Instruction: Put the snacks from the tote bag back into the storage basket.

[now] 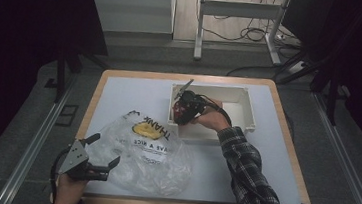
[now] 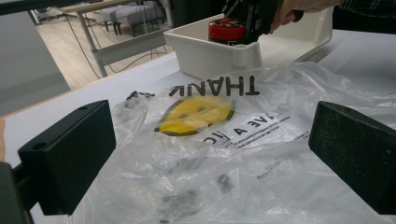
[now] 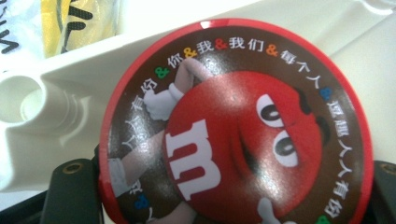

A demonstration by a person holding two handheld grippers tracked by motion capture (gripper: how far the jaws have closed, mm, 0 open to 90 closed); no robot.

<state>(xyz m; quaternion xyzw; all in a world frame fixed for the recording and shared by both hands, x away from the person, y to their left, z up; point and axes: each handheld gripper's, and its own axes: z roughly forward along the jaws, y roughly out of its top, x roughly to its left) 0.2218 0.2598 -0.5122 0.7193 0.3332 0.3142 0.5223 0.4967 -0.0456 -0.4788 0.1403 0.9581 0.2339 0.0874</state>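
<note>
A round red tin with a red candy character and ringed lettering on its lid sits between the jaws of my right gripper, which is shut on its sides. In the high view that gripper holds the tin at the left end of a white bin, just above its near-left corner. A clear plastic bag printed with a yellow face and "THANK" lies crumpled on the table. My left gripper stands open at the bag's near-left edge, with the bag spread between and beyond its jaws.
The white bin stands at the table's far middle, and the part of its inside that I can see looks bare. The table top is white with a wooden border. Beyond it are a desk frame and cables on the floor.
</note>
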